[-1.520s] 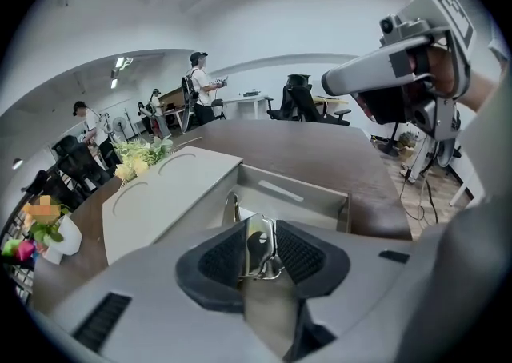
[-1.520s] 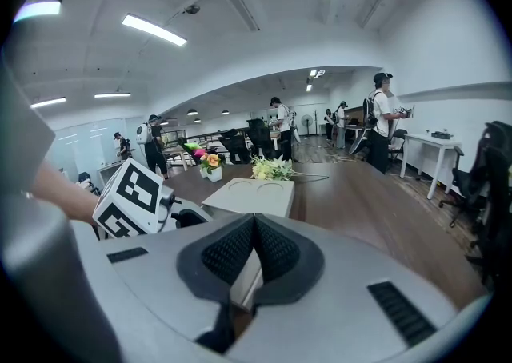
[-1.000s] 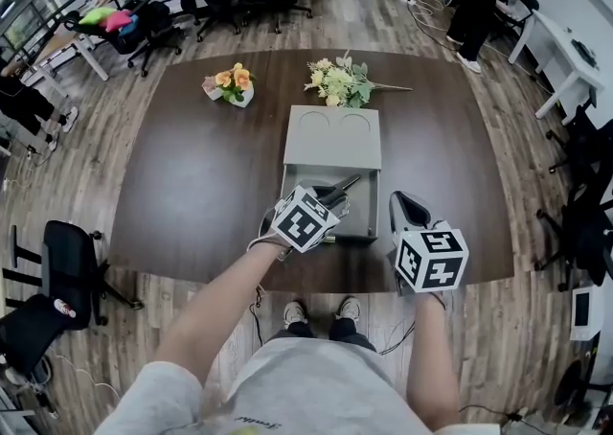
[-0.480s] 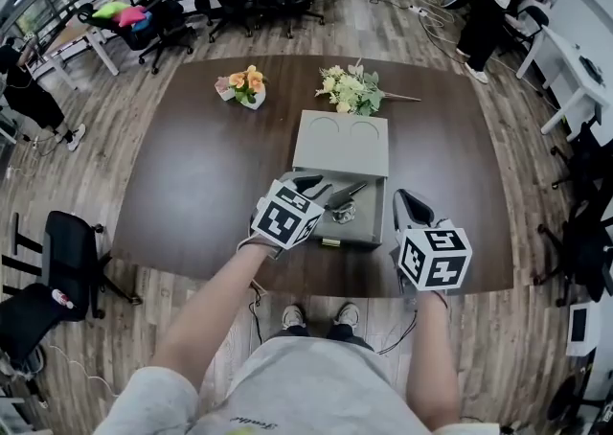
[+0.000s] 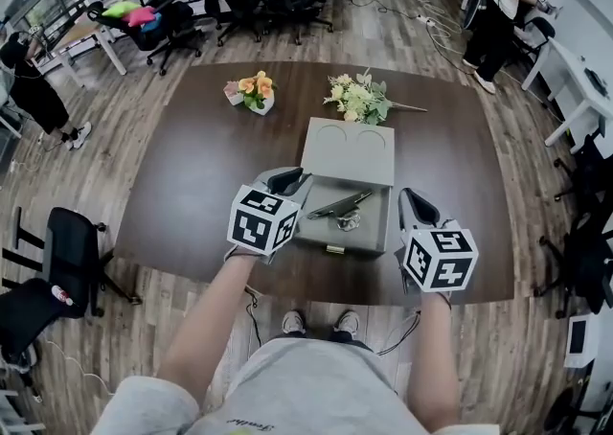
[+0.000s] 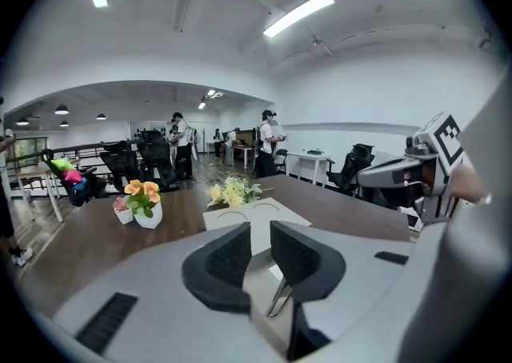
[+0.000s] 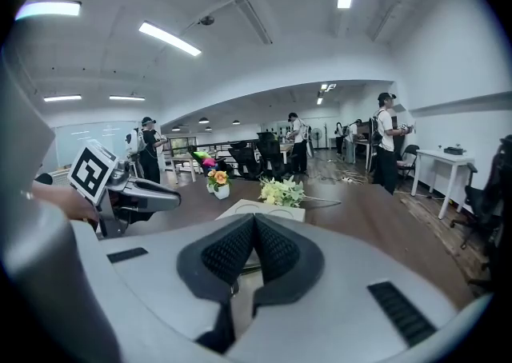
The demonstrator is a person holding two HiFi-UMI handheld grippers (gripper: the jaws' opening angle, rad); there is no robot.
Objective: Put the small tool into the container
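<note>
small tool: the small tool (image 5: 340, 204) lies slantwise on the floor of the grey container (image 5: 369, 229), centre of the head view. nothing is touching it.
container: it is open, with its lid (image 5: 351, 151) laid back toward the top of the frame.
left gripper: the left gripper (image 5: 287, 180) sits just left of the container's left wall. its jaws are closing with a clear gap between the pads and nothing held. in its own view the tool shows only beyond the gap.
right gripper: the right gripper (image 5: 414, 201) hangs just right of the container, jaws pressed together and empty.
step in hand: as i read it, the drop is made and the left gripper is backing off.
doing it well: keep that gripper level and draw it straight out to the left, clear of the wall, so nothing nudges the container or drags the tool. leave the right one parked.
changed since earlier: a second ago the left gripper was over the container with wide jaws at the tool. now it is off to the left, over the brown table (image 5: 201, 174), and narrower. the right one has barely shifted.
</note>
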